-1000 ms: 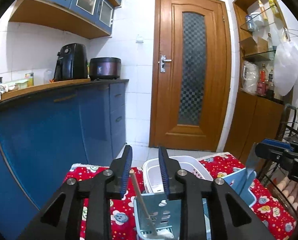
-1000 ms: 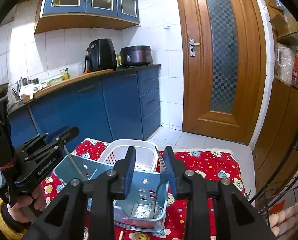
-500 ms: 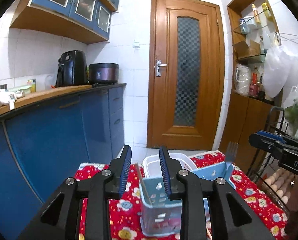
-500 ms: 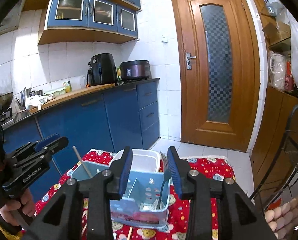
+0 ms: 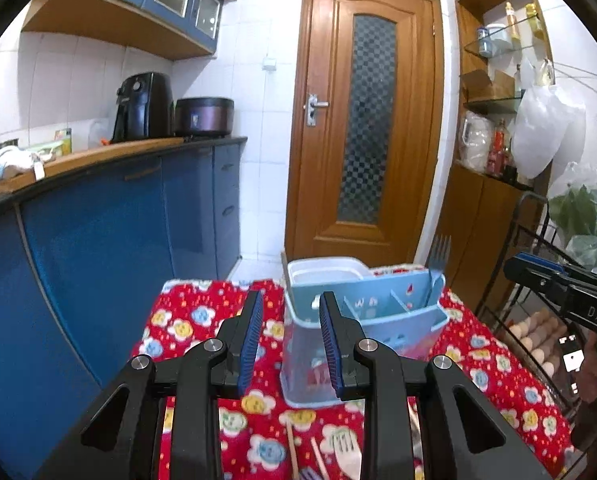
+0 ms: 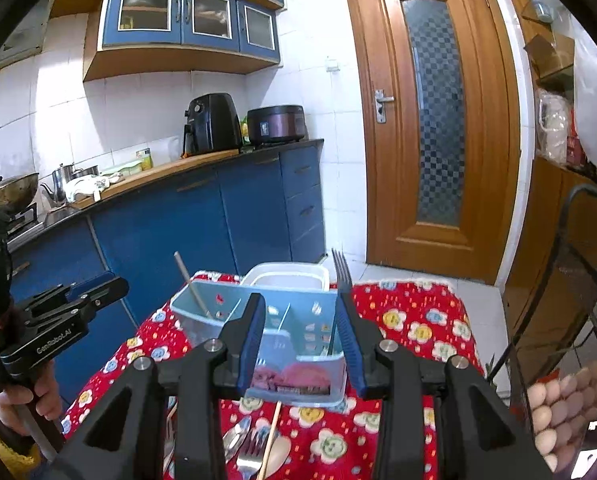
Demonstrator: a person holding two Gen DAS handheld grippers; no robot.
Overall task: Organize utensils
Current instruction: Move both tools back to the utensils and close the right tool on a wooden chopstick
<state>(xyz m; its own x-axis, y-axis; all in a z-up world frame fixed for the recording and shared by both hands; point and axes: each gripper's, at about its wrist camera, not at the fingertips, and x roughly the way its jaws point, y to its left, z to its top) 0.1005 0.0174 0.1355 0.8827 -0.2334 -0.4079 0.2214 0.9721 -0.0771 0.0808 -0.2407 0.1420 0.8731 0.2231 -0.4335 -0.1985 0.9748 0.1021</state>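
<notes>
A light blue utensil caddy (image 5: 394, 316) (image 6: 294, 320) with compartments stands on the red flowered tablecloth (image 5: 202, 320). A metal fork (image 6: 338, 280) (image 5: 438, 256) stands upright in its right compartment and a wooden chopstick (image 6: 188, 280) leans in its left one. Loose forks, spoons and chopsticks lie on the cloth in front (image 6: 258, 444) (image 5: 338, 448). My left gripper (image 5: 290, 344) is open and empty, above the cloth before the caddy. My right gripper (image 6: 302, 344) is open and empty, also held back from the caddy.
A white tub (image 5: 324, 272) (image 6: 286, 274) sits behind the caddy. Blue kitchen cabinets (image 5: 118, 232) run along the left. A black wire rack with eggs (image 6: 558, 392) stands at the right. A wooden door (image 5: 370, 120) is behind the table.
Both grippers have pulled back and up from the caddy. The left let go of the chopstick and the right let go of the fork; both now stand in the caddy.
</notes>
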